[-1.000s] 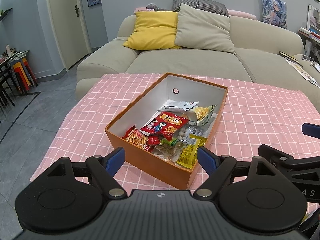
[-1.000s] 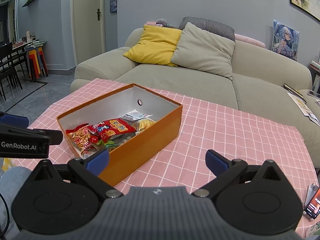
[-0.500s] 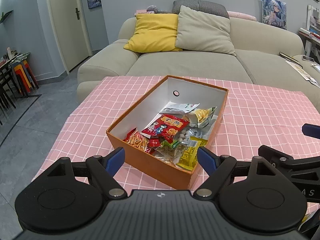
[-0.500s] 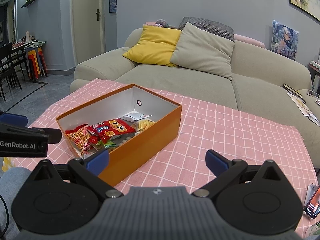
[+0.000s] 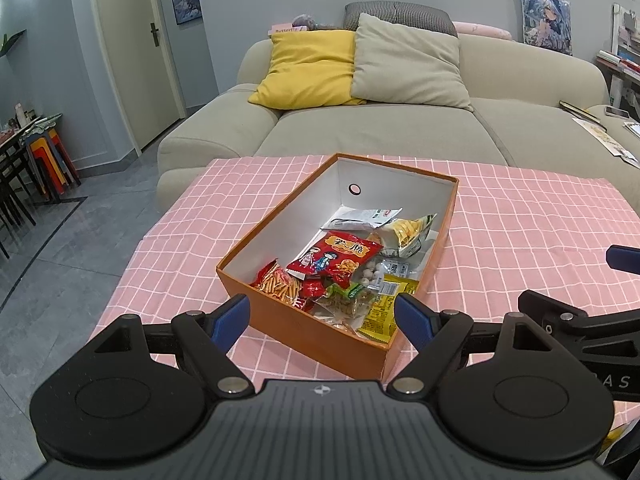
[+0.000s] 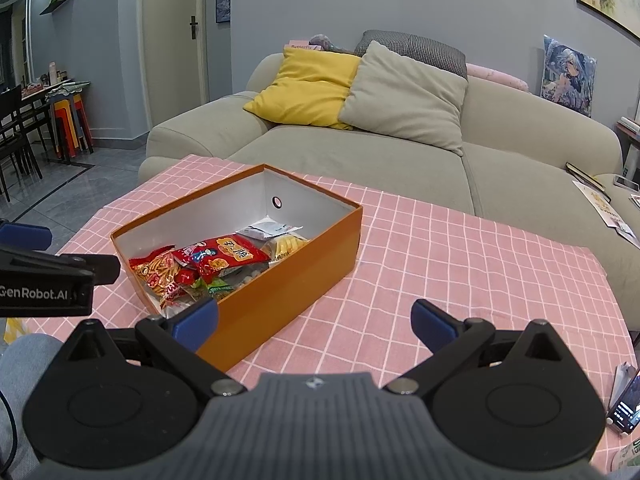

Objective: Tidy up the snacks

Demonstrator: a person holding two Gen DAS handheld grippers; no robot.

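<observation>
An orange box (image 5: 304, 336) with a white inside stands on the pink checked tablecloth (image 5: 520, 216). It holds several snack packets, with a red packet (image 5: 336, 254) on top and a yellow one (image 5: 384, 312) at the near corner. The box (image 6: 296, 284) and the red packet (image 6: 224, 256) also show in the right wrist view. My left gripper (image 5: 322, 318) is open and empty, just short of the box's near corner. My right gripper (image 6: 314, 318) is open and empty, near the box's right side.
A beige sofa (image 5: 380, 128) with a yellow cushion (image 5: 308, 68) and a grey cushion (image 5: 408, 64) stands behind the table. Stacked stools (image 5: 48, 160) and chairs are at far left. A phone (image 6: 628, 404) lies at the table's right edge. Papers (image 6: 604, 204) lie on the sofa's right.
The left wrist view has drawn back and risen slightly from the box. The right gripper has barely moved. Both grippers stay open.
</observation>
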